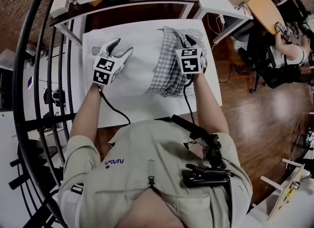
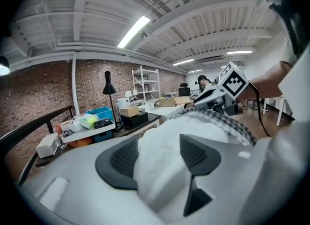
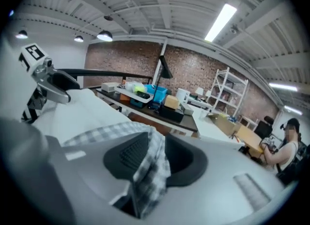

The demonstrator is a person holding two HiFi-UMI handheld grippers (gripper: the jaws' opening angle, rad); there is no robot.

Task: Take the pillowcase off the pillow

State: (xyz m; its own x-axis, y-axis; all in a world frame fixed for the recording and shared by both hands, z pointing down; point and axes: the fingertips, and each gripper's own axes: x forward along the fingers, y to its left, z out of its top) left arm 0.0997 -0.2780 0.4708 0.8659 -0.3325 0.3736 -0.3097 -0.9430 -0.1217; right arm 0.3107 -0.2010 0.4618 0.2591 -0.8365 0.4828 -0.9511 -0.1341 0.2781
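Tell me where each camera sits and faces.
Head view: on the person's head, looking steeply down at the pillow; torso and forearms show.
Left gripper view: on the left hand-held gripper, facing along the pillow between its open jaws.
Right gripper view: on the right hand-held gripper, facing the brick wall; pillowcase between its jaws.
Shared: each gripper view shows the other hand-held gripper.

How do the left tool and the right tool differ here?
The left tool has bare white pillow between its jaws; the right tool has checked pillowcase fabric between its. The left tool's jaws stand wider apart than the right tool's. Shared: both are open, not clamped.
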